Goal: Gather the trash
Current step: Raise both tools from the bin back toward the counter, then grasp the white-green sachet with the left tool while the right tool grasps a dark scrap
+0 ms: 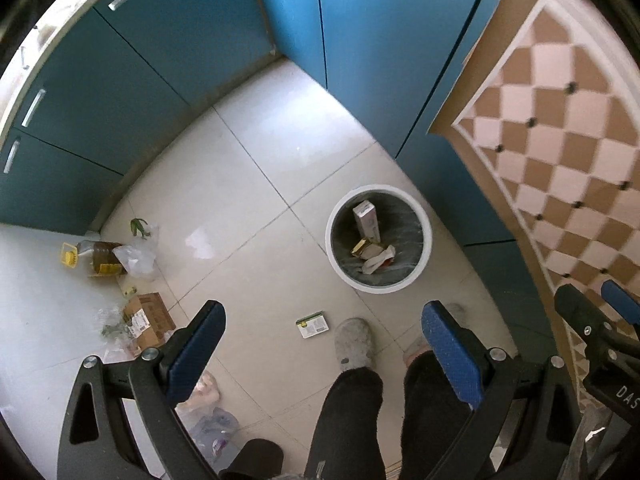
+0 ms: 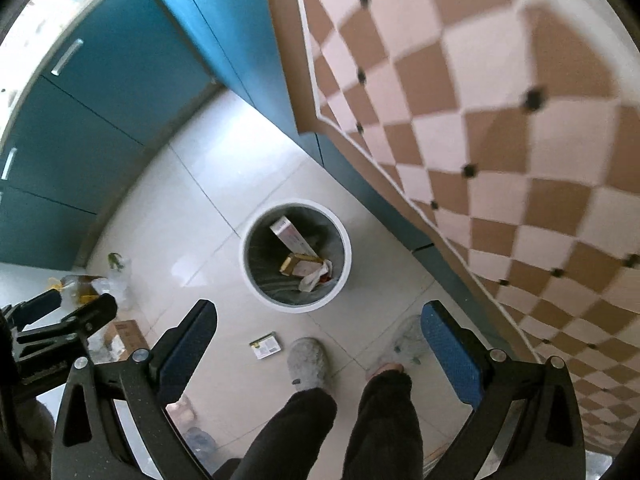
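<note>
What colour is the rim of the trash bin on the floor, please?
White; the trash bin rim shows best in the left wrist view.

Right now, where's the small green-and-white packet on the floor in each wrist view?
Left wrist: small packet lies low centre, between the open left gripper's fingers, left of a grey slipper.
Right wrist: small packet low, left of centre.
Shared landmark: white trash bin, up-right of it in both.

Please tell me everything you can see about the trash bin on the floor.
The bin is round, with a white rim and a grey liner that looks like thin plastic. It stands upright and open on the pale floor tiles, beside the blue cabinets. Inside lie a tall carton, a gold packet and crumpled paper. Nothing outside touches it.
</note>
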Motion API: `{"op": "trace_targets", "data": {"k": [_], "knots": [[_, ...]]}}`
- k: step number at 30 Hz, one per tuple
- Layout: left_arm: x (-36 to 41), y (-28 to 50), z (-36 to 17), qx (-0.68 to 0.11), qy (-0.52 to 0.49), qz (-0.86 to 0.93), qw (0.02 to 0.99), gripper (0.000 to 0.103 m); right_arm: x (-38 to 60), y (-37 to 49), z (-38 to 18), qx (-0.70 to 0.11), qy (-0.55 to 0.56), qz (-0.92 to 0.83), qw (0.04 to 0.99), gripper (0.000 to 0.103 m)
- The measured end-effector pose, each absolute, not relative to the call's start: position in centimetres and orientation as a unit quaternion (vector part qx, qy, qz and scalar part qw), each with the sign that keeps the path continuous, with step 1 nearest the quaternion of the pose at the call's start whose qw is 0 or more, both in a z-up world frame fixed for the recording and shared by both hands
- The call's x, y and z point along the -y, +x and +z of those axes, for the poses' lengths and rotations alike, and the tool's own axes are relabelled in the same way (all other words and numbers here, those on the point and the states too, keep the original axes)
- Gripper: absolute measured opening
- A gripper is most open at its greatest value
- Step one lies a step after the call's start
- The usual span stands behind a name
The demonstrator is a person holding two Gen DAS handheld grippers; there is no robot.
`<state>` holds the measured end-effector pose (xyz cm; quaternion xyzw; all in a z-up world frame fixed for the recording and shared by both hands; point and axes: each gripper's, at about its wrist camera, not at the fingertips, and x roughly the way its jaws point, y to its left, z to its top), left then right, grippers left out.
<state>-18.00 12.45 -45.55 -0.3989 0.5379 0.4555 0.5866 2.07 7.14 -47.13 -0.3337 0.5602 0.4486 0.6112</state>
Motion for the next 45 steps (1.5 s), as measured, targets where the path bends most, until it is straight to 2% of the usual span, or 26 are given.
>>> {"op": "trace_targets", "data": {"k": [11,19,24,32,40,42,44,45], "knots": [[-8.9,-18.1,-34.7,-0.503,-0.374,0.469,0.622,0.100,-3.4,1.4,-32.8,-0.537,-0.304,0.475,0.627,0.103],[-7.5,-17.5,-29.0,-0.476,-0.349,0.491,0.641,0.100,-1.0,1.5,-26.9,-0.549,-0.272,0.494,0.617,0.103],[-8.5,-13.4,-24.8,-0.454,-0.276,0.511,0.676,0.100,0.0,4.6,-23.8,-0.570,-0.199,0.504,0.618,0.103],[-10.2,0.6,-21.7,-0.464,-0.232,0.452,0.726,0.103,4.5,17.5,-19.9,-0.568,-0.081,0.442,0.690,0.103],[-6.2,23.5,-24.9,-0.544,-0.249,0.259,0.758,0.102,14.0,35.9,-19.5,-0.576,0.018,0.305,0.758,0.103],[-4.5,29.3,-26.9,-0.573,-0.259,0.205,0.750,0.102,16.8,40.3,-20.5,-0.579,0.037,0.272,0.768,0.097],[-2.9,33.8,-28.6,-0.596,-0.265,0.165,0.740,0.100,19.5,44.4,-22.0,-0.585,0.050,0.243,0.772,0.074],[-2.0,36.2,-29.8,-0.609,-0.264,0.148,0.733,0.099,20.7,46.4,-23.0,-0.592,0.057,0.228,0.771,0.069]]}}
